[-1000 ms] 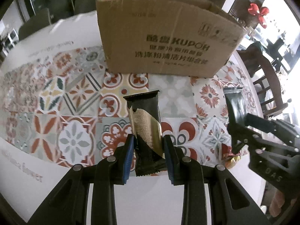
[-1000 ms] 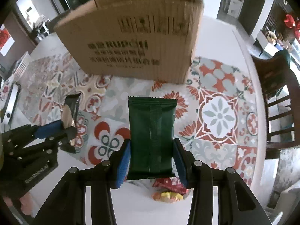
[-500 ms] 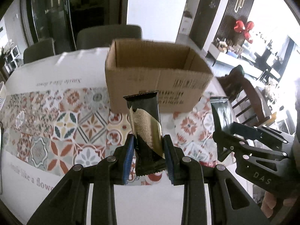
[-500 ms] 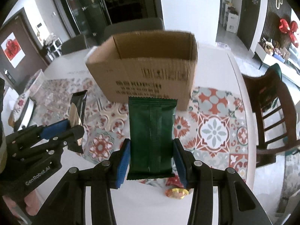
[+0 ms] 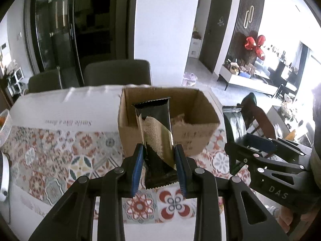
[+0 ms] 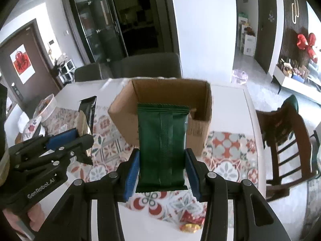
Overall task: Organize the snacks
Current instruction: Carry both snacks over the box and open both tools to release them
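Observation:
My left gripper (image 5: 158,154) is shut on a black and gold snack bar (image 5: 155,132), held upright in front of the open cardboard box (image 5: 200,138). My right gripper (image 6: 162,158) is shut on a green snack packet (image 6: 162,144), also raised before the cardboard box (image 6: 198,134). Each gripper shows in the other's view: the right gripper (image 5: 238,146) with its green packet (image 5: 235,122) at the right, the left gripper (image 6: 80,138) with the black bar (image 6: 86,118) at the left. Some brown contents lie inside the box.
A patterned tablecloth (image 5: 60,156) covers the white table (image 6: 226,92). A red and yellow snack (image 6: 189,223) lies near the table's front edge. A white basket (image 6: 47,106) stands at the far left. Grey chairs (image 5: 117,72) stand behind the table, a wooden chair (image 6: 284,140) to the right.
Both grippers have risen with their snacks and tipped up. The box now appears lower and farther, with its open inside showing, and the room behind has come into view.

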The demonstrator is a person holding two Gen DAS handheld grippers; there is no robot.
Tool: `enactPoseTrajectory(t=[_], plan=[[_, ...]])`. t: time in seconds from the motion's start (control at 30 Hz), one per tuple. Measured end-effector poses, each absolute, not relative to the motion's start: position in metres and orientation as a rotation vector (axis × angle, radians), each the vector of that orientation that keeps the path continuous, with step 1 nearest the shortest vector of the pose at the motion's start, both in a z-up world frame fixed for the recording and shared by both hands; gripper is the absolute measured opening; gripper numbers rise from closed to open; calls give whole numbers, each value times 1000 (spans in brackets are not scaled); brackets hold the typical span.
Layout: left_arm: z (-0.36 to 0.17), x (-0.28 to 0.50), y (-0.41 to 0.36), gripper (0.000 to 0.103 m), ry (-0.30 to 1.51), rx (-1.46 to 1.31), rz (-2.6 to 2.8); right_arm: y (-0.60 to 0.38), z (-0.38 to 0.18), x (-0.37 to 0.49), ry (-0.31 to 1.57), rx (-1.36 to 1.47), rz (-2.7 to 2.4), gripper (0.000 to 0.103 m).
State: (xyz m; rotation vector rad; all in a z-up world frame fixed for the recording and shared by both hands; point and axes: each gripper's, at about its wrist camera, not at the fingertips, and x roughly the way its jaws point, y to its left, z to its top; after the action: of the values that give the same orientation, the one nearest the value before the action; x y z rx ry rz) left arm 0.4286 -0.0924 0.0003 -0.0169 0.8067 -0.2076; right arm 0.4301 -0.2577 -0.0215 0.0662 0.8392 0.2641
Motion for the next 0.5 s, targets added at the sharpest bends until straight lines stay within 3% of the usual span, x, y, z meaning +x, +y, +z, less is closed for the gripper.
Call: enactPoseTrajectory(t=[0.5], plan=[[22, 489, -93, 31, 782, 8, -206, -256, 3, 487, 792, 56, 256, 45]])
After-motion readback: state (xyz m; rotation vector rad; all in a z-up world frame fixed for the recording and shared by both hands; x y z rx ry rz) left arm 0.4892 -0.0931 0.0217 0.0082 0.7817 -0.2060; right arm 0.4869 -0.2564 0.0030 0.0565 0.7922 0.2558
